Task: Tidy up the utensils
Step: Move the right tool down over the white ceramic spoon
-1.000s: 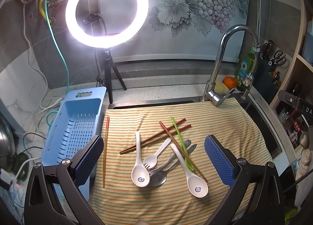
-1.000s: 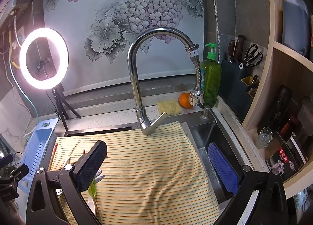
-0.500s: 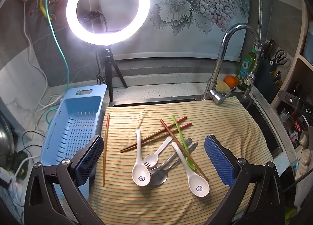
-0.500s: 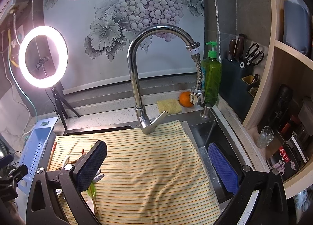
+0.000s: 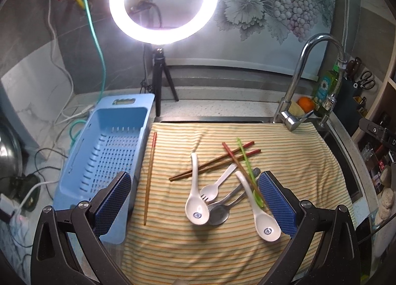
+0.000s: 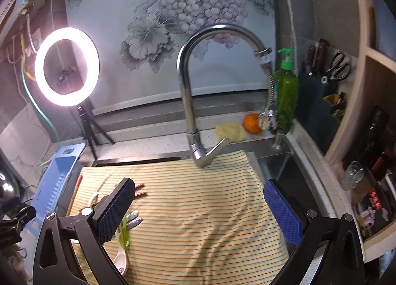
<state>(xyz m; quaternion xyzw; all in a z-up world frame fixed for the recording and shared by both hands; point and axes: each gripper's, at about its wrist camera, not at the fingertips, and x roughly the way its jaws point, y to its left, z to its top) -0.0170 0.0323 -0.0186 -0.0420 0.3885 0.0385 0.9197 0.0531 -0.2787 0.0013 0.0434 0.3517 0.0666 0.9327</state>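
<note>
Both grippers, left [image 5: 195, 198] and right [image 6: 198, 208], have advanced, jaws spread.

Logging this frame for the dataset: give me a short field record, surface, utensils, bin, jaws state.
surface: striped cloth over the sink
utensils: loose pile on the cloth; two white spoons, white fork, metal spoons, green utensil, crossed chopsticks
stray: single chopstick by the cloth's left edge
bin: blue basket, nothing in it
left gripper: jaws open, empty
right gripper: jaws open, empty
</note>
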